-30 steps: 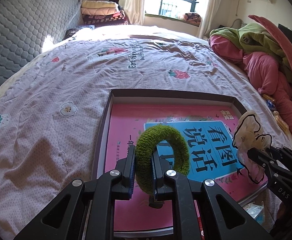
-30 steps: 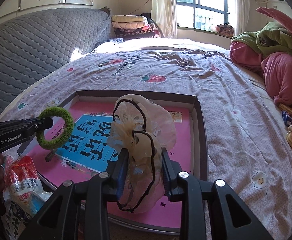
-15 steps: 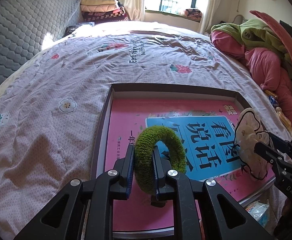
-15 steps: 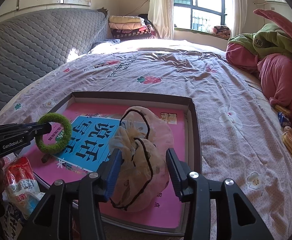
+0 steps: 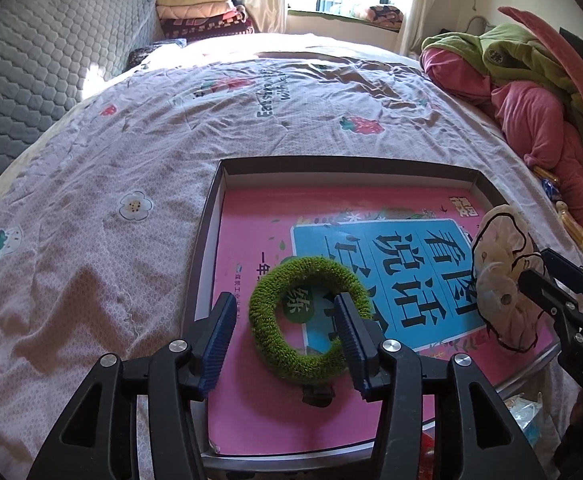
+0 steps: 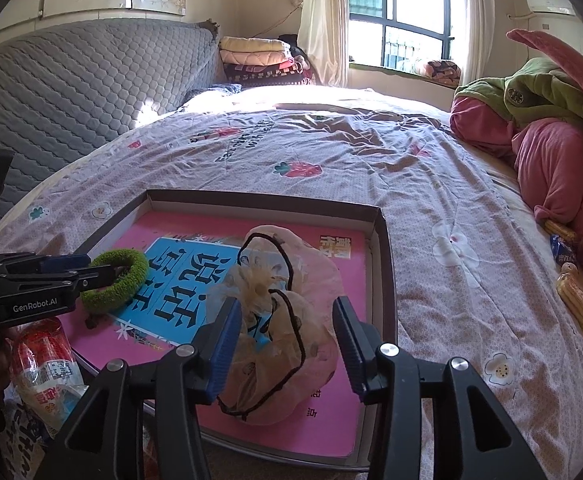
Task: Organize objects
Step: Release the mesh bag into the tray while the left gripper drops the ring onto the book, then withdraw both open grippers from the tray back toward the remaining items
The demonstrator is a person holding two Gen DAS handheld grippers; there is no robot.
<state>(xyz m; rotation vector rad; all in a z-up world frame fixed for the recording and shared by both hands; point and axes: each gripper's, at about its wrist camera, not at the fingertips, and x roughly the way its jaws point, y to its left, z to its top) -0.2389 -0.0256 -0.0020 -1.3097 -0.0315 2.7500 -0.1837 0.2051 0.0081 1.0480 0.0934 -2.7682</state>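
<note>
Green scrunchie [image 5: 309,320] released, apparently lying in box [image 5: 343,168], left hand-held gripper [image 5: 283,334] opening

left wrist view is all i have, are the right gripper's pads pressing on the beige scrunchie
Observer: No. The right gripper has its jaws apart, and the beige scrunchie lies between them, not squeezed.
Operator: is it inside the box or hanging over the edge
Observer: Inside. It rests on the pink book, short of the box at its right wall.
</note>
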